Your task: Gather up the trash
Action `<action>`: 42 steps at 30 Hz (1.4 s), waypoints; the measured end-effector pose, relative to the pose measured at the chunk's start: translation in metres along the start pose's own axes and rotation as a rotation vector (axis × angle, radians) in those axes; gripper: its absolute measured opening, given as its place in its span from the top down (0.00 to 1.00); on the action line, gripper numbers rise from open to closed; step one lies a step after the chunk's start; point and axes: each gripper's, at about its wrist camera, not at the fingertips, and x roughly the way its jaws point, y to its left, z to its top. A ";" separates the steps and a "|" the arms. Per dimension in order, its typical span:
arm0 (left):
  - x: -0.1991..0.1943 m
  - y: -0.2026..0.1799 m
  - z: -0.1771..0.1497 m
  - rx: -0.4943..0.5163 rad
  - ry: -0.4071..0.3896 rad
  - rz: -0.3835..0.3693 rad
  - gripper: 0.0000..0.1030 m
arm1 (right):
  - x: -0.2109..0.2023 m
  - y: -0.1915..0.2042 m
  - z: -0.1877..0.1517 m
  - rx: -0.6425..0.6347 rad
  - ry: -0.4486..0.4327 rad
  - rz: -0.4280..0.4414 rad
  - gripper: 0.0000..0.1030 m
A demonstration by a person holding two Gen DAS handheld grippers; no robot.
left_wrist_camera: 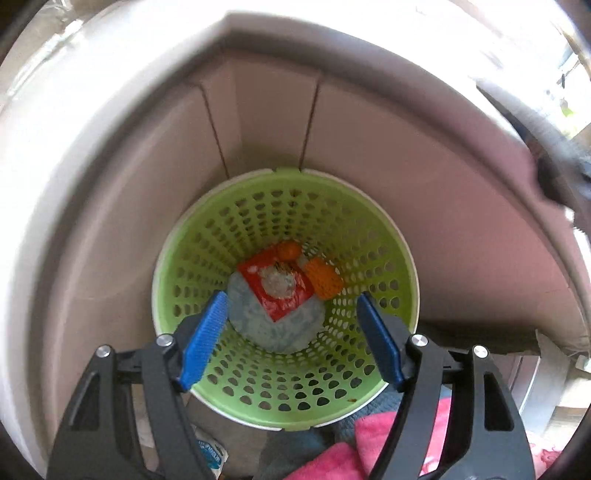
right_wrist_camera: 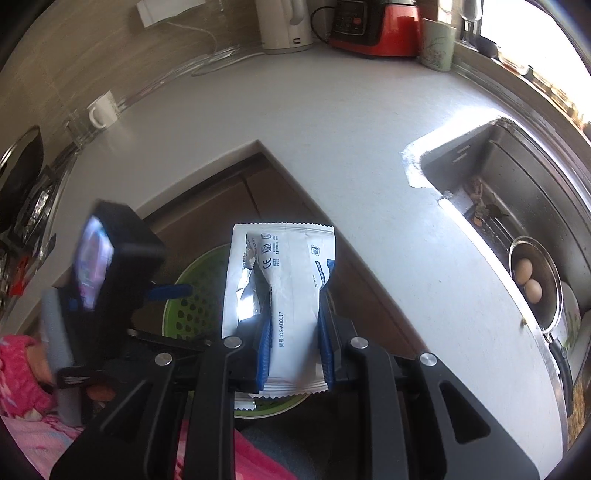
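A green perforated basket stands on the floor against the corner cabinet. At its bottom lie a red wrapper and orange scraps. My left gripper hangs straight above the basket mouth, open, with nothing between its blue pads. In the right wrist view, my right gripper is shut on a white printed packet, held upright just over the basket's rim. The left gripper's body is seen at the left of that view, over the basket.
The grey countertop wraps around the corner above the basket. A steel sink at the right holds a pan with two eggs. A kettle, red appliance and white mug line the back wall. Pink clothing is below.
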 end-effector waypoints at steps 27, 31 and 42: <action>-0.063 0.047 -0.052 -0.123 -0.036 0.269 0.08 | 0.082 0.056 -0.003 -0.251 0.163 0.058 0.06; -0.081 0.041 -0.041 -0.124 -0.082 0.281 0.08 | 0.054 0.047 0.010 -0.229 0.103 0.045 0.03; -0.209 0.058 0.022 -0.235 -0.392 0.354 0.08 | -0.049 0.033 0.112 -0.224 -0.154 -0.018 0.02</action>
